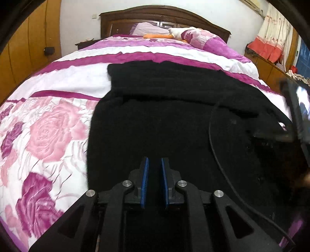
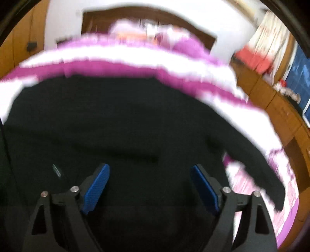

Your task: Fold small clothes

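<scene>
A black knitted garment (image 1: 164, 108) lies spread on the bed, its far edge towards the headboard. My left gripper (image 1: 155, 164) is over the garment's near part, its blue pads close together with a narrow gap; black cloth seems to sit between them. In the blurred right wrist view the same black garment (image 2: 116, 120) fills the middle. My right gripper (image 2: 150, 172) is open wide just above it, with nothing between its blue pads. The right gripper's body shows at the right edge of the left wrist view (image 1: 296, 120).
The bed has a pink and purple rose quilt (image 1: 48, 135). Pillows and a plush toy (image 1: 182, 33) lie by the dark wooden headboard (image 1: 164, 17). A black cable (image 1: 213, 145) crosses the garment. A wooden cabinet (image 2: 271, 97) runs along the right side.
</scene>
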`<state>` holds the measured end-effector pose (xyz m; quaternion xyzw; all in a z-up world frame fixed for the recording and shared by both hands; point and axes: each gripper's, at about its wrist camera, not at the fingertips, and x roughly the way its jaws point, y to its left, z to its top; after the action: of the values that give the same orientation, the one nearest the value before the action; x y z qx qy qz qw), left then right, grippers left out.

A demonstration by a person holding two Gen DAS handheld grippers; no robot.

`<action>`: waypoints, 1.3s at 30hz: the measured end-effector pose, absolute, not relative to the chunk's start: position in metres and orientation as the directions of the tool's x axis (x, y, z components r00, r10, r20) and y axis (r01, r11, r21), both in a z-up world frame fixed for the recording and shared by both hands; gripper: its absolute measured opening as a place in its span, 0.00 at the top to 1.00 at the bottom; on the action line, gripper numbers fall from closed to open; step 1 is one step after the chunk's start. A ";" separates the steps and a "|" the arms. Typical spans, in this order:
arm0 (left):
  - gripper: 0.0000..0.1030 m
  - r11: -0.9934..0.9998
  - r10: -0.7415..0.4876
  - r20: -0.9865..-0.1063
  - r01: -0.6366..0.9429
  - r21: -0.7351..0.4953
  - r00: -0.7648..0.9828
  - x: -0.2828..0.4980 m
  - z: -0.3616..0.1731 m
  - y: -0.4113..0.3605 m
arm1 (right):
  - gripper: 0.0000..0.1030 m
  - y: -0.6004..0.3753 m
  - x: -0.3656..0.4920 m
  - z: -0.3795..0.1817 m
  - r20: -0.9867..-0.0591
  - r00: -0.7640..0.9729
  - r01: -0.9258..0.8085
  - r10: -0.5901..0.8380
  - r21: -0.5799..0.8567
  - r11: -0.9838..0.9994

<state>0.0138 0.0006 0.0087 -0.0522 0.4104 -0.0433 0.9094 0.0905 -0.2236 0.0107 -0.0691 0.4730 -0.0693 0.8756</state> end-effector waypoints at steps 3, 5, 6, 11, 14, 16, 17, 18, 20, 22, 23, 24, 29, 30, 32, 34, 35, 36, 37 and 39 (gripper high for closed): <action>0.89 0.980 -0.150 -0.747 -0.005 -0.201 0.648 -0.020 0.011 0.017 | 0.03 -0.244 0.077 0.016 -0.815 0.565 0.109 -0.130 -0.082 0.991; 0.82 0.971 -0.172 -0.735 -0.015 -0.240 0.655 -0.047 0.009 0.025 | 0.03 -0.246 0.067 0.020 -0.827 0.550 0.084 -0.112 -0.079 0.993; 0.81 0.970 -0.171 -0.729 -0.015 -0.242 0.662 -0.058 0.007 0.028 | 0.03 -0.247 0.062 0.021 -0.828 0.550 0.065 -0.109 -0.088 0.994; 0.73 0.981 -0.142 -0.738 -0.008 -0.196 0.660 -0.083 0.005 0.031 | 0.01 -0.271 0.014 0.022 -0.821 0.566 0.044 -0.080 -0.067 0.997; 0.60 0.963 -0.147 -0.762 -0.085 -0.256 0.631 -0.099 0.009 0.039 | 0.01 -0.291 -0.016 0.017 -0.808 0.587 0.030 -0.048 -0.038 0.999; 0.57 0.946 -0.176 -0.757 -0.104 -0.307 0.630 -0.102 0.011 0.043 | 0.00 -0.297 -0.030 0.014 -0.804 0.589 0.012 -0.075 -0.085 0.996; 0.57 0.949 -0.167 -0.759 -0.105 -0.296 0.630 -0.103 0.012 0.041 | 0.00 -0.301 -0.037 0.012 -0.802 0.589 0.011 -0.096 -0.111 0.994; 0.57 0.956 -0.149 -0.762 -0.105 -0.273 0.630 -0.103 0.013 0.039 | 0.00 -0.304 -0.041 0.012 -0.802 0.591 0.008 -0.088 -0.104 0.995; 0.57 0.962 -0.123 -0.770 -0.116 -0.248 0.627 -0.099 0.020 0.034 | 0.00 -0.311 -0.046 0.013 -0.799 0.597 0.015 -0.066 -0.071 0.997; 0.57 0.952 -0.157 -0.750 -0.103 -0.288 0.642 -0.097 0.030 0.028 | 0.00 -0.313 -0.045 0.014 -0.798 0.600 0.014 -0.052 -0.055 0.998; 0.57 0.952 -0.172 -0.734 -0.082 -0.296 0.657 -0.097 0.038 0.022 | 0.00 -0.316 -0.047 0.016 -0.791 0.611 0.014 -0.039 -0.038 0.999; 0.57 0.956 -0.172 -0.727 -0.066 -0.286 0.665 -0.097 0.042 0.016 | 0.00 -0.319 -0.050 0.017 -0.775 0.631 0.016 -0.020 -0.014 1.000; 0.57 0.971 -0.180 -0.688 0.018 -0.237 0.703 -0.090 0.063 -0.022 | 0.00 -0.355 -0.061 0.028 -0.639 0.764 0.065 0.084 0.206 0.976; 0.57 0.973 -0.187 -0.683 0.038 -0.227 0.706 -0.085 0.067 -0.033 | 0.00 -0.364 -0.059 0.030 -0.626 0.775 0.089 0.087 0.245 0.966; 0.57 0.977 -0.196 -0.683 0.077 -0.201 0.704 -0.073 0.072 -0.054 | 0.00 -0.387 -0.057 0.035 -0.578 0.810 0.126 0.100 0.337 0.933; 0.61 0.971 -0.232 -0.686 0.128 -0.200 0.690 -0.055 0.078 -0.074 | 0.00 -0.412 -0.058 0.039 -0.545 0.833 0.172 0.095 0.417 0.893; 0.63 0.963 -0.268 -0.688 0.162 -0.216 0.675 -0.047 0.079 -0.085 | 0.00 -0.428 -0.058 0.039 -0.531 0.842 0.199 0.091 0.463 0.864; 0.65 0.953 -0.302 -0.688 0.196 -0.230 0.660 -0.037 0.080 -0.096 | 0.00 -0.447 -0.057 0.037 -0.526 0.847 0.238 0.077 0.505 0.830; 0.66 0.949 -0.316 -0.687 0.216 -0.231 0.654 -0.028 0.081 -0.105 | 0.00 -0.461 -0.057 0.035 -0.527 0.848 0.266 0.066 0.530 0.805; 0.66 0.953 -0.300 -0.695 0.226 -0.200 0.653 -0.003 0.081 -0.127 | 0.00 -0.498 -0.055 0.025 -0.565 0.825 0.375 0.031 0.588 0.716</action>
<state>-0.0026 -0.1266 0.0811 -0.0476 0.3904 -0.1450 0.9079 -0.0548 -0.4980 0.0250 0.3638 0.2796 -0.0974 0.8832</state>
